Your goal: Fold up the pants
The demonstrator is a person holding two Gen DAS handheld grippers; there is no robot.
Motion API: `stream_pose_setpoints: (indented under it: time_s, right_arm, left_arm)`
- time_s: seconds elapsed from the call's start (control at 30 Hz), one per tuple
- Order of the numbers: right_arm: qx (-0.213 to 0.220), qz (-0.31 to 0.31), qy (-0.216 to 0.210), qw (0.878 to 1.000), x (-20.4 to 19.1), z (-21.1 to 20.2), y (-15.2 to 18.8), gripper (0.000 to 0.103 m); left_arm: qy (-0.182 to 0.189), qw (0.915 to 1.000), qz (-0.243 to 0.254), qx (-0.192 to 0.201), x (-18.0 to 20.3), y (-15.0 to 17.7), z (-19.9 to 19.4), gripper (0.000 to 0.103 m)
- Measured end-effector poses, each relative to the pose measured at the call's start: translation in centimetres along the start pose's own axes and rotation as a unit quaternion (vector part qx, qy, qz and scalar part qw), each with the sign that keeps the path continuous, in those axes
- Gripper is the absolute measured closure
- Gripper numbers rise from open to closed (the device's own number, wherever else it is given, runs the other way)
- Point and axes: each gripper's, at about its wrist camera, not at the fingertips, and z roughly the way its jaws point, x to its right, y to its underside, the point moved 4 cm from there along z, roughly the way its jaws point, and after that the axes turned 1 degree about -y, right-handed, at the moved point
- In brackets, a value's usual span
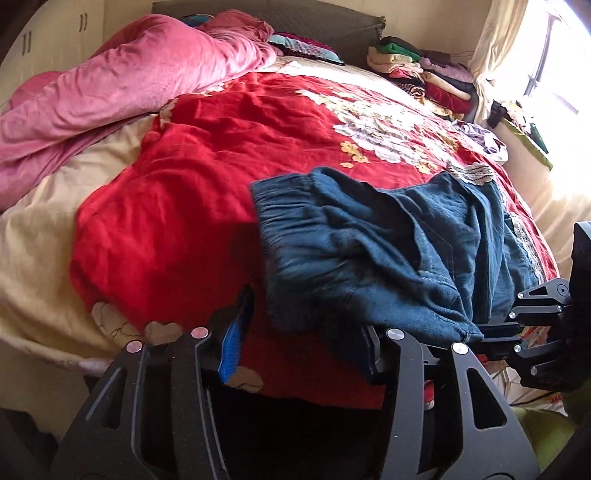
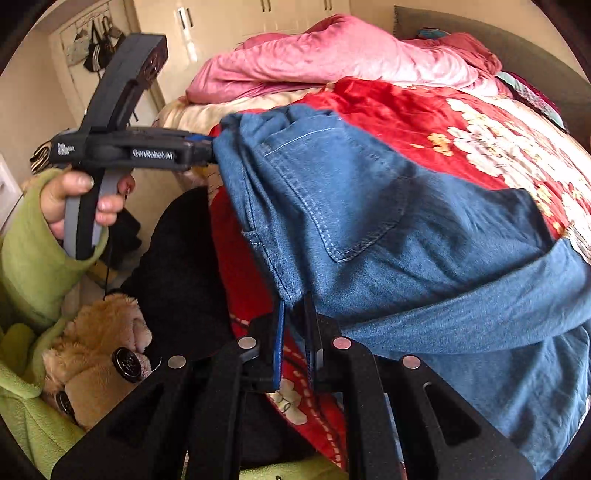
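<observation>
Denim pants (image 2: 369,206) lifted over red bedspread (image 1: 177,192); left tool (image 2: 212,147) clamped on waistband corner, right tool (image 2: 295,332) pinching the side seam.

Bed (image 1: 33,266) has a red floral quilt (image 1: 192,177) across it, a crumpled pink velvet duvet (image 1: 110,96) at the head edge, and blue denim pants (image 2: 369,221) near the foot edge.

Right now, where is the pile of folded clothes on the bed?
In the left wrist view, the pile of folded clothes sits at the far right corner of the bed, by the headboard and the curtain, beyond the jeans.
</observation>
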Motion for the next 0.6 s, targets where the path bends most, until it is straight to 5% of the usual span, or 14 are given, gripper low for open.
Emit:
stream_pose_setpoints:
  time_s: [0.17, 0.33, 0.43, 0.6]
  right_arm:
    - [-0.014, 0.005, 0.000, 1.000, 0.1, 1.4, 0.7, 0.093]
    - [-0.026, 0.014, -0.002, 1.000, 0.4, 2.7, 1.2, 0.091]
    - [-0.025, 0.028, -0.011, 0.999, 0.8, 2.5, 1.3, 0.090]
    - [-0.008, 0.063, -0.028, 0.998, 1.8, 0.1, 1.2, 0.084]
  left_arm:
    - [-0.008, 0.9994, -0.021, 0.025, -1.2, -0.1, -3.2, 0.062]
    - [0.013, 0.9984, 0.022, 0.050, 2.2, -1.4, -4.6, 0.062]
    - [0.034, 0.9971, 0.059, 0.033, 5.3, -1.6, -2.5, 0.062]
    - [0.018, 0.9976, 0.062, -0.024, 5.4, 0.3, 2.3, 0.062]
